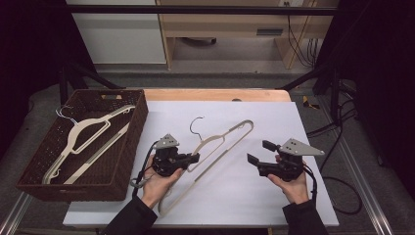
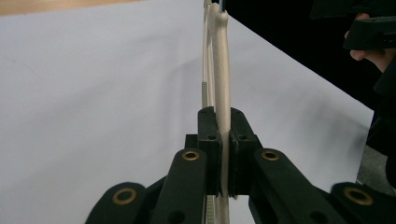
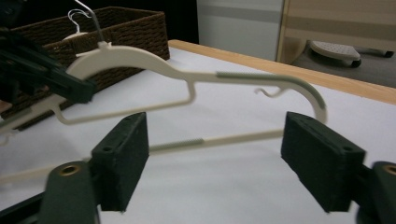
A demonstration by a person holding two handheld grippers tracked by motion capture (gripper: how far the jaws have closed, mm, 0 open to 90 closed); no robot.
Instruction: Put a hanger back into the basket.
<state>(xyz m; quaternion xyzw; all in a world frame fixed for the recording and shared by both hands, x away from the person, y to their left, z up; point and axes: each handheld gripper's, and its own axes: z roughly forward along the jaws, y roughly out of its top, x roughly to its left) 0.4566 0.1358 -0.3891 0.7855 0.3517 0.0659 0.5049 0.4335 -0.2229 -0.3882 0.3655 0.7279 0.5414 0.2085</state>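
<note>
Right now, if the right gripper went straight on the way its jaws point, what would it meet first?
Probably the cream hanger held by the left gripper: its lower bar crosses between the right gripper's open jaws. Depth is unclear.

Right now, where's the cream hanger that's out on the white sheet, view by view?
High view: cream hanger lies slantwise at centre, the left claw shut on it.
Left gripper view: it runs straight up the middle as a thin edge-on strip, pinched between the black jaws.
Right gripper view: it spans the frame beyond the open right claw.
Shared landmark: the white sheet beneath it.
</note>
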